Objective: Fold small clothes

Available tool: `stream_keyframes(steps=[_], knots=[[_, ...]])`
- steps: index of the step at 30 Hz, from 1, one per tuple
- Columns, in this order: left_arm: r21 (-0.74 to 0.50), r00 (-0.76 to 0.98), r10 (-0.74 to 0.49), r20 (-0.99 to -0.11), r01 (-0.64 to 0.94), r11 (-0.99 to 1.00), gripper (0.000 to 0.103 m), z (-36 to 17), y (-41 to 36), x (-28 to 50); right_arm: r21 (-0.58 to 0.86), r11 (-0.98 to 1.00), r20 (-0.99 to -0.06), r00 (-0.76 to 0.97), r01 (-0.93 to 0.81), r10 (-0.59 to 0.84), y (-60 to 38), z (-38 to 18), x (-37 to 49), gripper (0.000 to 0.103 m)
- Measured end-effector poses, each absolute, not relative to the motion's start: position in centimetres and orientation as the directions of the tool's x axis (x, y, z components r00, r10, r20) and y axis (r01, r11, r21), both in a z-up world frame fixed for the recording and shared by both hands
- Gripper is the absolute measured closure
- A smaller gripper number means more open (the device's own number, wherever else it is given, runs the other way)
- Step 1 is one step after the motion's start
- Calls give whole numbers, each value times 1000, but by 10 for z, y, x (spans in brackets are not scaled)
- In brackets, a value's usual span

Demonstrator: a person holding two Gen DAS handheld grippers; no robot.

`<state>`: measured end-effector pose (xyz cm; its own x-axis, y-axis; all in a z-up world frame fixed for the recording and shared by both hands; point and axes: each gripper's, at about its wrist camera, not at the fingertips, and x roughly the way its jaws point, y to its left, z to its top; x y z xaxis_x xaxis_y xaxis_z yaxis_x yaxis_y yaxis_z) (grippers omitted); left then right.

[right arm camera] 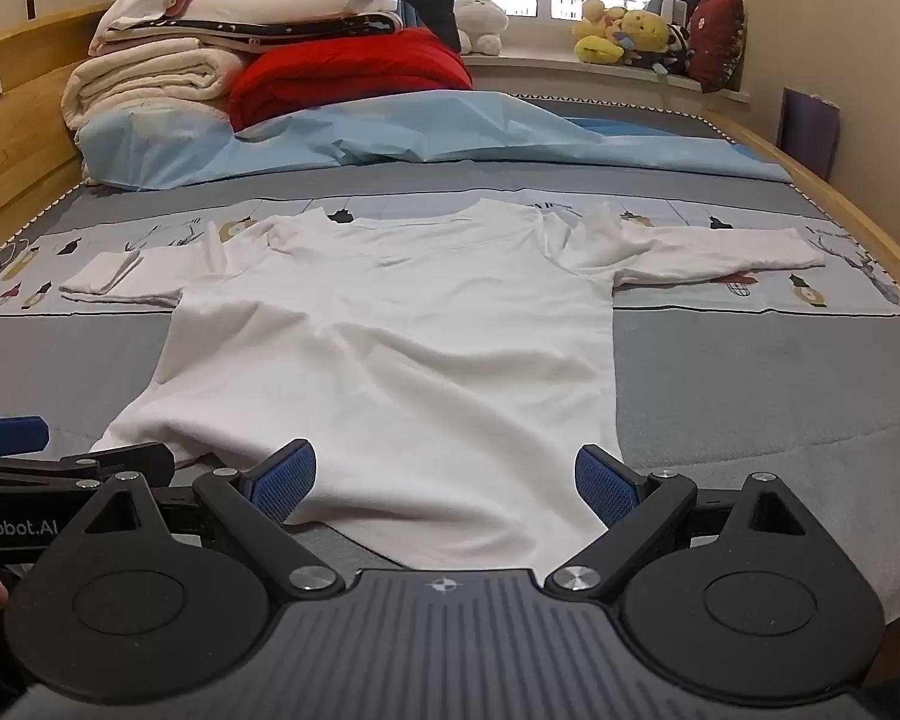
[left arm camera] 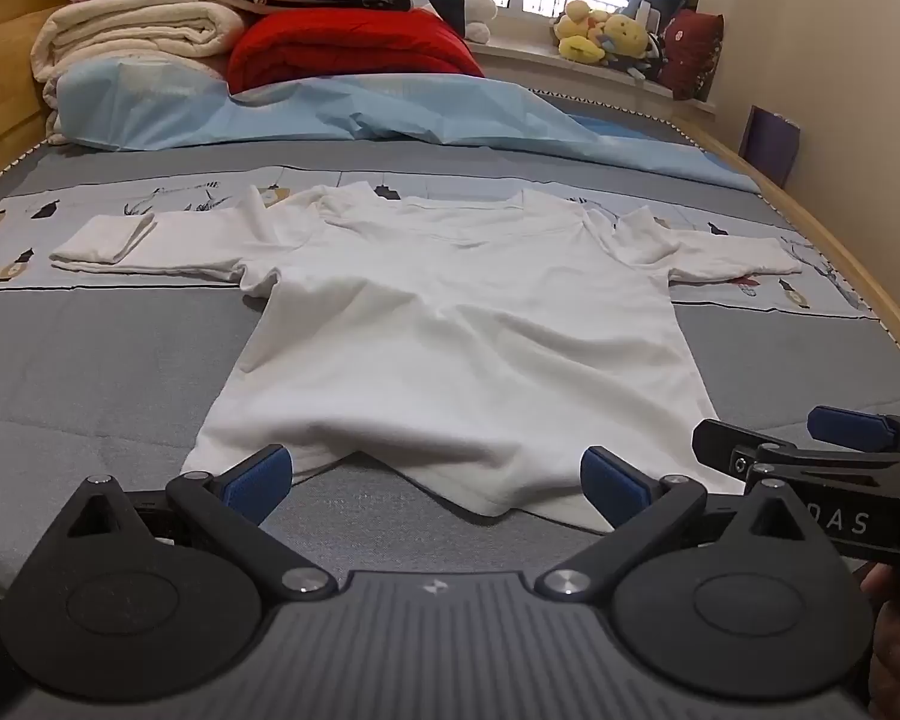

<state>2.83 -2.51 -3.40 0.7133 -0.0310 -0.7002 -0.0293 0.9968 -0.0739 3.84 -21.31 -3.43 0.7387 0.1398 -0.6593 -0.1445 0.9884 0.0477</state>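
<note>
A small white long-sleeved shirt [left arm camera: 450, 324] lies flat on the grey bed, hem toward me, both sleeves spread out sideways; it also shows in the right wrist view [right arm camera: 402, 336]. My left gripper [left arm camera: 437, 477] is open, its blue pads just at the hem's left half, holding nothing. My right gripper [right arm camera: 446, 480] is open over the hem's right half, the cloth lying between and under its pads. The right gripper also shows at the right edge of the left wrist view [left arm camera: 810, 450]. The left sleeve's cuff [left arm camera: 99, 243] is folded back.
A light blue sheet [left arm camera: 342, 108] lies crumpled behind the shirt. Folded blankets and a red quilt [left arm camera: 342, 45] are stacked at the headboard. Plush toys [left arm camera: 606, 30] sit on the windowsill. A wooden bed rail [left arm camera: 858, 276] runs along the right.
</note>
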Motion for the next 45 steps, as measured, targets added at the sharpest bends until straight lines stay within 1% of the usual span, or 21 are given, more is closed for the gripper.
stream_keyframes(steps=[23,28,29,30,31,32,34,36,37,38,39,40,42,43,45], knots=[[-76,713,-33,-701,-29,997,1,-34,-25,28,49,988,-659,739,-144,140,-211,-32,37,9],[-62,725,-19,-688,-33,998,1,-34,-27,27,74,989,-659,739,-126,143,-213,-34,40,9],[-54,735,-17,-678,-26,998,1,-33,-29,26,73,990,-656,742,-121,139,-215,-34,40,11],[-47,745,-19,-667,-17,999,1,-32,-30,25,73,991,-651,747,-116,135,-218,-33,41,17],[-40,761,-16,-648,-13,999,2,-28,-29,24,80,991,-640,757,-105,132,-222,-30,42,19],[-39,775,-16,-632,-11,999,4,-24,-27,24,97,992,-625,770,-87,128,-228,-27,42,21],[-43,793,-35,-608,12,999,11,-14,-16,28,141,988,-582,802,-64,135,-243,-15,43,21],[-42,799,-68,-597,54,998,33,-3,0,37,186,982,-550,824,-40,138,-265,-2,52,21],[-38,798,-92,-596,87,996,38,2,10,44,204,978,-529,837,-34,139,-278,5,57,21],[-29,797,-108,-594,114,993,47,5,20,52,200,979,-507,851,-37,136,-289,11,63,21],[-17,794,-118,-596,135,991,56,6,32,60,168,984,-489,862,-56,132,-299,18,68,24],[-5,784,-125,-608,154,988,58,4,43,69,120,990,-465,876,-76,124,-307,24,69,28],[12,753,-127,-645,177,984,60,-7,67,86,97,991,-506,853,-89,126,-323,22,81,50],[17,733,-110,-671,164,986,60,-18,81,95,87,993,-536,836,-85,119,-330,16,88,53],[-12,657,-78,-750,104,994,61,-41,105,112,79,995,-619,779,-64,99,-339,-7,100,60]])
